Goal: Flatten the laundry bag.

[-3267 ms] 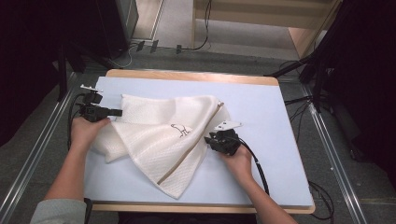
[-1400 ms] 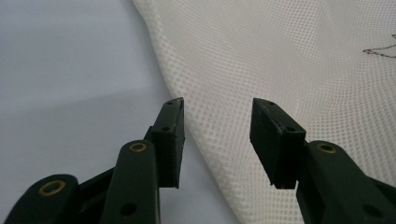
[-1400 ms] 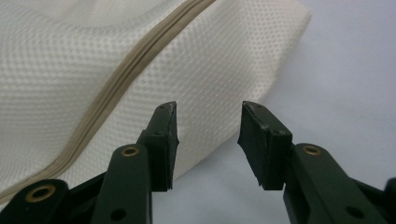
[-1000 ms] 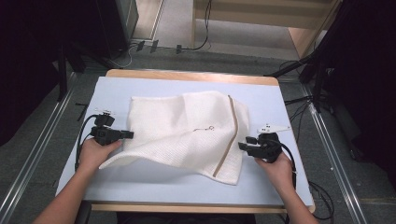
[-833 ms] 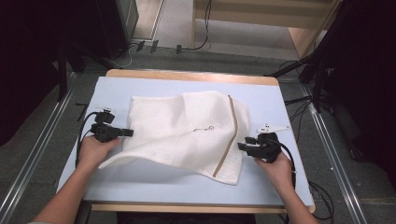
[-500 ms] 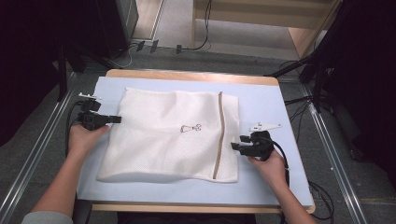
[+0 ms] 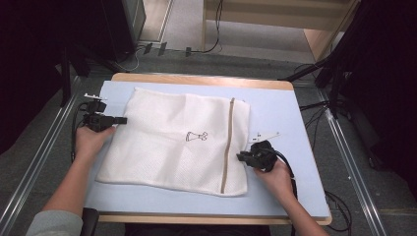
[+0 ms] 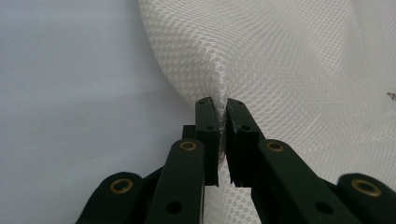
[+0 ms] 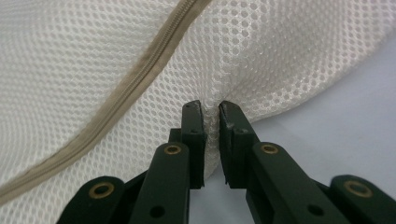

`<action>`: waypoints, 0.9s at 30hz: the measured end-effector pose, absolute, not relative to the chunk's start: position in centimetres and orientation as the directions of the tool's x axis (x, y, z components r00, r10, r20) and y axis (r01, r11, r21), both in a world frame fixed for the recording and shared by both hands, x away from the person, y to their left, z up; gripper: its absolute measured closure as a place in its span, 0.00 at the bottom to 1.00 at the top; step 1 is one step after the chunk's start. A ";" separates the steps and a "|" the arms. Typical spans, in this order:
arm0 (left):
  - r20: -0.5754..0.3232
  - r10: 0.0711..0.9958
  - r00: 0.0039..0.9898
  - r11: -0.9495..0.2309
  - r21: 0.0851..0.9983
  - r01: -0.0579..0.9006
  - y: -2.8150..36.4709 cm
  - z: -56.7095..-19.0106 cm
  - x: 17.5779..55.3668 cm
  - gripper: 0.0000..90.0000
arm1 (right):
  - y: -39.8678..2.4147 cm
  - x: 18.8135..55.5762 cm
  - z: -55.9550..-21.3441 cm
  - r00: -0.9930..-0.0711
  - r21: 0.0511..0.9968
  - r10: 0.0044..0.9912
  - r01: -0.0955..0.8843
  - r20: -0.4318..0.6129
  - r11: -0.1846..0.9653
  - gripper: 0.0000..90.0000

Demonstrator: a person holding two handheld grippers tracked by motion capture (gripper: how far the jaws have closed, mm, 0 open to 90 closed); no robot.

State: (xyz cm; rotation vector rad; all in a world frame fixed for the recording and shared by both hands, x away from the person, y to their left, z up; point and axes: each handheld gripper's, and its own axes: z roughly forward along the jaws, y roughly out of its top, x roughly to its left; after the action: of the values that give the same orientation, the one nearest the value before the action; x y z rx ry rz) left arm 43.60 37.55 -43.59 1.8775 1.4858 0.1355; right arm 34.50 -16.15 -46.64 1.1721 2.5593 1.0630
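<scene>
Forearms enter from the near edge of the table (image 7: 290, 105) in the high view, each hand wrapped around its tool. The left forearm runs up the left side; the left gripper (image 7: 120, 119) lies level and points inward across the table, its jaws meeting the left border of the mesh bag (image 7: 162, 147) toward the far corner. In the left gripper view the left gripper (image 8: 219, 103) is clamped on a pinched fold of that border, the netting puckered upward from the tips.

The right forearm comes in from the near right, wrist bent inward. The right gripper (image 7: 241, 157) points left at the bag's right border, just beyond the beige zipper (image 7: 227, 142). Its jaws have just been closing, and the right gripper view shows the right gripper (image 9: 211, 105) nipped tight on a ridge of netting, the zipper (image 9: 121, 93) running diagonally at the left.

The bag lies spread nearly flat at mid-table, a small dark printed mark (image 7: 195, 136) near its centre. Its far edge sits near the table's far rim; its near edge leaves a band of bare blue surface. A wider bare strip lies to the right of the bag, a narrow one to the left. Cables trail from both grippers off the table sides.
</scene>
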 end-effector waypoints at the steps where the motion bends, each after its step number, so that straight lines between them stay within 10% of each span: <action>1: -0.345 0.880 0.325 -0.063 0.593 0.802 37.5 -43.6 43.8 0.95 | -16.0 34.1 -46.6 -0.694 0.649 0.701 0.611 0.165 0.453 0.92; 13: -0.341 0.874 0.346 -0.064 0.626 0.777 36.0 -43.0 45.5 0.92 | -14.5 30.3 -46.7 -0.769 0.637 0.598 0.580 0.224 0.507 0.83; 18: -0.343 0.878 0.334 -0.042 0.640 0.767 36.3 -42.5 45.1 0.60 | -16.6 30.7 -45.4 -0.757 0.695 0.611 0.568 0.231 0.441 0.69; 27: -0.286 0.899 0.331 -0.083 0.630 0.772 37.0 -41.5 40.6 0.56 | -20.8 35.2 -44.7 -0.648 0.746 0.741 0.579 0.175 0.330 0.68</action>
State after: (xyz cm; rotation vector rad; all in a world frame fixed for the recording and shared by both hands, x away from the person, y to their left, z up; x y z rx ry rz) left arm 40.63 36.98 -41.49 1.8815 1.4720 0.2266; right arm 35.19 -20.77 -44.74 1.2055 2.3951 1.2151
